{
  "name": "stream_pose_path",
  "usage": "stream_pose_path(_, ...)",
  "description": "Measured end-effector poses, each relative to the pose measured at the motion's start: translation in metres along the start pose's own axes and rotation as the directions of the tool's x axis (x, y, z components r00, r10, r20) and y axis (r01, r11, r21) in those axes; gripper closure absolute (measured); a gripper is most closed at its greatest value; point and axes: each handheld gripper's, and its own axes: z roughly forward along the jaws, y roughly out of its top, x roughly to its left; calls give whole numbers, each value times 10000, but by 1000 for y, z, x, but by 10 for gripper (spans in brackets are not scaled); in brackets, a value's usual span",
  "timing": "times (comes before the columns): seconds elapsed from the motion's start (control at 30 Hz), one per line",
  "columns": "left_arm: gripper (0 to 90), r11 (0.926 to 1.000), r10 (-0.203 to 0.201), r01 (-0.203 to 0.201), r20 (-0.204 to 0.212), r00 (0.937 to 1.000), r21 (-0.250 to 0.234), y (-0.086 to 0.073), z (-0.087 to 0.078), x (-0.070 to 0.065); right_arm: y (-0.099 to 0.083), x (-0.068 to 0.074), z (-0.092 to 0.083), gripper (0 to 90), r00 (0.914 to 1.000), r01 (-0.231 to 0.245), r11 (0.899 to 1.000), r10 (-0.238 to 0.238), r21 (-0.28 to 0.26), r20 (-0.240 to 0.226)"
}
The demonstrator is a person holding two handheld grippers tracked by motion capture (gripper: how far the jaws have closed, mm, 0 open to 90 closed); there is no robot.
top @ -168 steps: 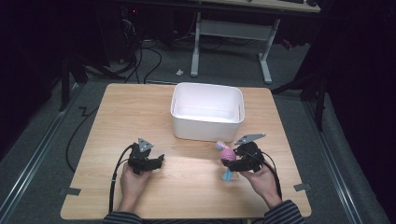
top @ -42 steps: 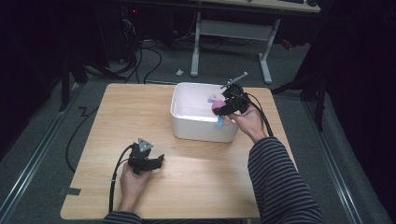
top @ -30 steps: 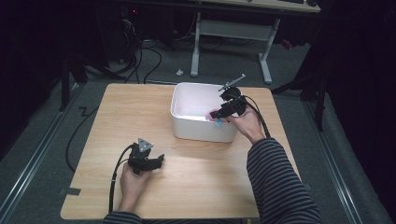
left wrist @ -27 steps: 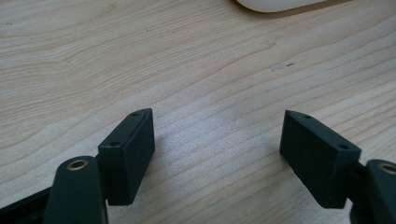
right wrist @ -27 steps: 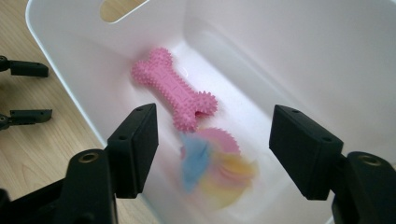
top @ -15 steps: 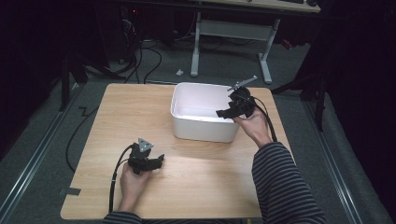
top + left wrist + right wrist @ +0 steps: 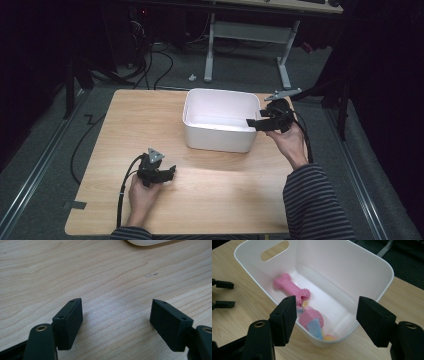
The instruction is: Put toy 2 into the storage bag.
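Note:
A white plastic bin (image 7: 217, 140) stands at the back middle of the wooden table (image 7: 125, 120). Inside it lies a pink spiky bone toy (image 7: 292, 287) with blue and yellow strips at one end. My right gripper (image 7: 254, 124) hovers at the bin's right rim, and in its own view the right gripper (image 7: 325, 305) is open and empty, looking down into the bin (image 7: 372, 258). My left gripper (image 7: 169, 173) rests on the table in front of the bin. Seen up close, the left gripper (image 7: 116, 307) is open over bare wood.
The bin's bottom edge (image 7: 147, 242) lies just ahead of the left gripper. Beyond the table's far edge are a desk frame (image 7: 250, 35) and loose cables (image 7: 155, 65) on a dark floor. Bare wood spreads left of and in front of the bin.
The right gripper carried the pink toy from the table's front right up over the bin, let it go inside, and has drawn back to the right rim. The left gripper has stayed put.

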Motion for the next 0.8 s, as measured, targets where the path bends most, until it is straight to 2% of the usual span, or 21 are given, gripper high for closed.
stream_pose_path(0.33, 268, 10000, -4, 4, 2, 10000, -4, 0, 0, 0, -27, -2, -27, 341, 9998, -159, 9990, 165, -423, 135)
stream_pose_path(0.57, 267, 10000, 3, -3, -2, 10000, -1, 0, 0, 0, -47, -6, -40, 344, 9985, -495, 9965, 510, -673, 211)
stream_pose_path(0.7, 268, 10000, 3, -3, -1, 10000, 0, 0, 0, 0, -57, -5, -48, 350, 9979, -584, 9941, 609, -909, 242)
stream_pose_path(0.8, 268, 10000, -1, 1, 0, 10000, -1, 0, 0, 0, -65, -3, -52, 352, 9974, -573, 9944, 609, -892, 390)
